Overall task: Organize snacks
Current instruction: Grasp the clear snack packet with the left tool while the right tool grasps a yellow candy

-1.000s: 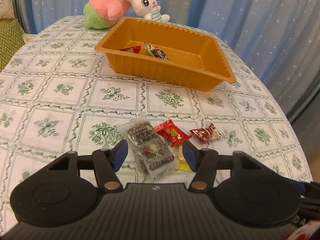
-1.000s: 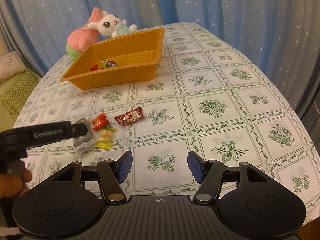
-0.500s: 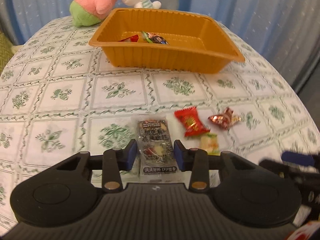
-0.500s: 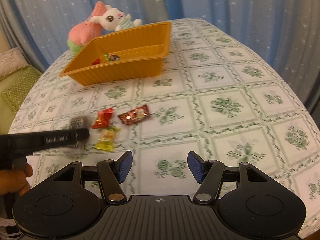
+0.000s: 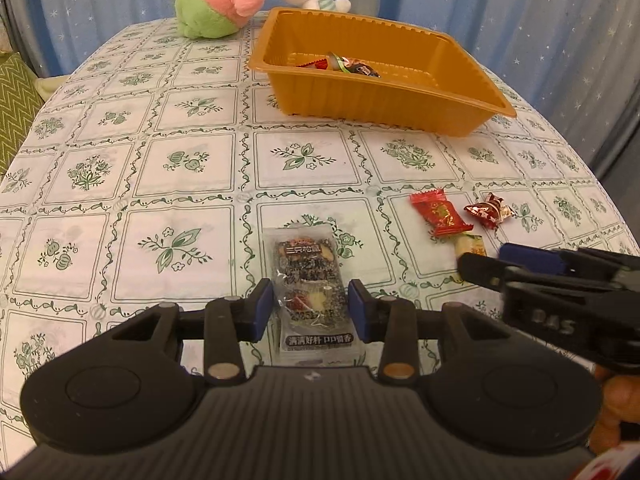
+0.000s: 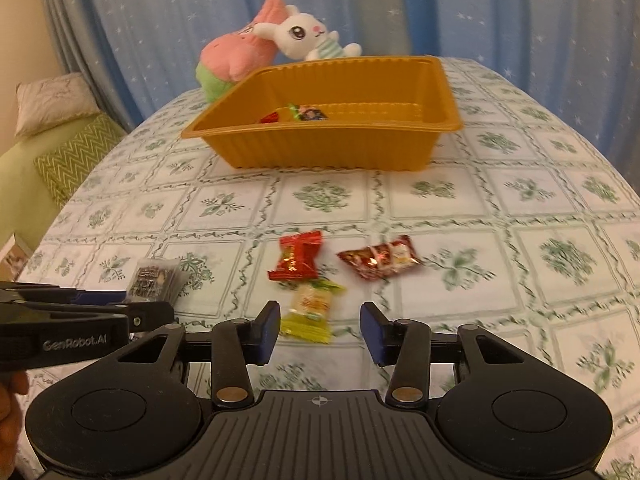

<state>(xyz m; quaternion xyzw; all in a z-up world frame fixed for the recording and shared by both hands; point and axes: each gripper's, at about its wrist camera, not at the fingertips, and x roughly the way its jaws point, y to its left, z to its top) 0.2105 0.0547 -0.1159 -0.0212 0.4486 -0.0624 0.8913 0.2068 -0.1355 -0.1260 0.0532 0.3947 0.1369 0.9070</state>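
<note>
Presently a few snacks lie in my orange tray (image 5: 472, 120); four remain on the desk (image 5: 192, 208), my left gripper (image 5: 311, 308) clamping the dark packet (image 5: 310, 276), right gripper (image 6: 320, 330) closing, unclenched, around the yellow candy (image 6: 310, 312).

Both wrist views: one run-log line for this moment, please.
left tongs: around dark snack packet | right tongs: closing, yellow candy between | orange tray: some snacks in

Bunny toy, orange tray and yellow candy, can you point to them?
Bunny toy (image 6: 300, 34): right wrist view, on its white face.
Orange tray (image 5: 376, 100): left wrist view, on its ribbed front wall.
Yellow candy (image 6: 310, 308): right wrist view, on the wrapper's middle.
</note>
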